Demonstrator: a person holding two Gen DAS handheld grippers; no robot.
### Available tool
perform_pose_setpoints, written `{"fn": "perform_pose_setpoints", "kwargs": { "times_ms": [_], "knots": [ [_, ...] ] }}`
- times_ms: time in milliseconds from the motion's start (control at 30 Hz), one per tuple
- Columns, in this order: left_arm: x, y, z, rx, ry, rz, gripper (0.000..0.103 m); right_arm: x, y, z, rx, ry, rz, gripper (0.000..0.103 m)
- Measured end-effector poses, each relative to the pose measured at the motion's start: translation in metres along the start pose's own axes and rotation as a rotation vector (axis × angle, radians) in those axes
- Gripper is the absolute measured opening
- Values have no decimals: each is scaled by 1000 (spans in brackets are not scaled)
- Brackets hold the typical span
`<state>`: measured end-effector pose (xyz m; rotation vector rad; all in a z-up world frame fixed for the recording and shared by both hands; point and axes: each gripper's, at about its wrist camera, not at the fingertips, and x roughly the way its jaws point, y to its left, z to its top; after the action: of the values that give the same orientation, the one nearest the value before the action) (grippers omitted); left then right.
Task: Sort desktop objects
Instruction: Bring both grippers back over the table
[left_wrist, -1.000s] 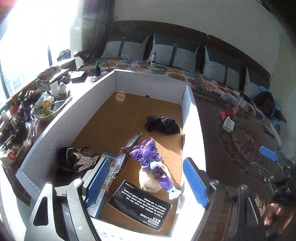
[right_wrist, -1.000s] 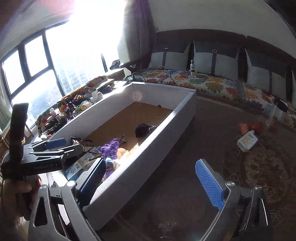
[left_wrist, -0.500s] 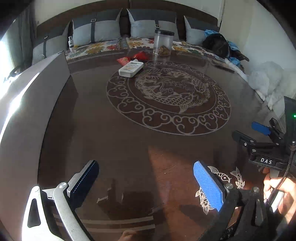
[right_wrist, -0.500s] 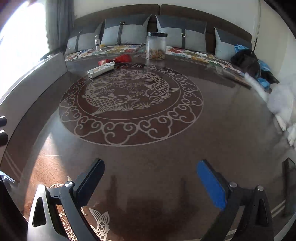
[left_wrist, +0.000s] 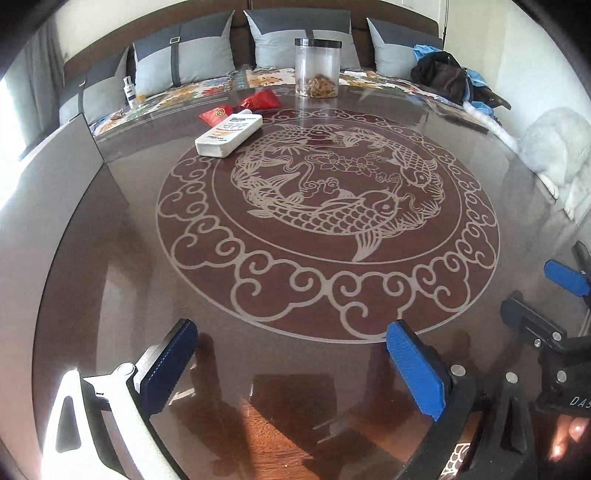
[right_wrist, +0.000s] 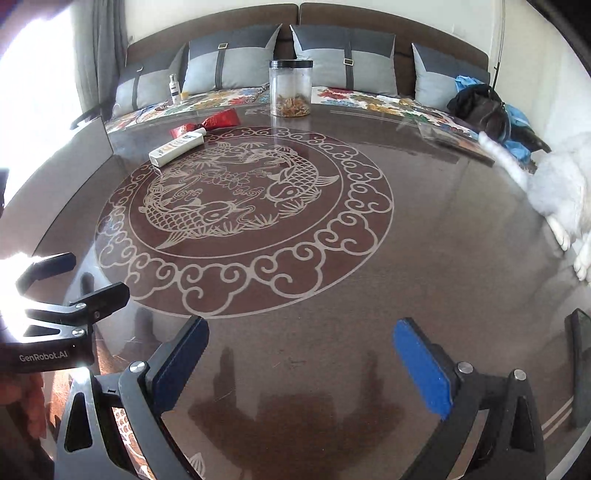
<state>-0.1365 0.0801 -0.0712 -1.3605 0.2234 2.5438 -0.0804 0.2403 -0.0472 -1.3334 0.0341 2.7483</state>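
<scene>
Since a second ago I've swung both grippers off the box (left_wrist: 44, 206) onto the table (left_wrist: 295, 295). My left gripper (left_wrist: 291, 369) and right gripper (right_wrist: 299, 365) hang spread wide, empty. Bottle (left_wrist: 229, 134), red packets (left_wrist: 255, 103) and jar (left_wrist: 317, 68) sit across the table.

Home lounge: cushioned sofa (right_wrist: 295, 55), carp-patterned table (right_wrist: 332, 258).

Glossy brown table (left_wrist: 122, 280) with fish medallion, white bottle (left_wrist: 229, 135), red packets (left_wrist: 240, 107), clear jar (left_wrist: 317, 68)
</scene>
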Motion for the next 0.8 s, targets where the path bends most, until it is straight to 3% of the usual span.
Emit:
{"fn": "perform_pose_setpoints", "kwargs": {
  "times_ms": [567, 800],
  "knots": [
    [4, 3, 3, -22, -22, -3, 103, 15, -14, 1, 98, 66, 28, 100],
    [4, 3, 3, -22, -22, -3, 103, 19, -6, -1, 66, 81, 0, 101]
  ]
}}
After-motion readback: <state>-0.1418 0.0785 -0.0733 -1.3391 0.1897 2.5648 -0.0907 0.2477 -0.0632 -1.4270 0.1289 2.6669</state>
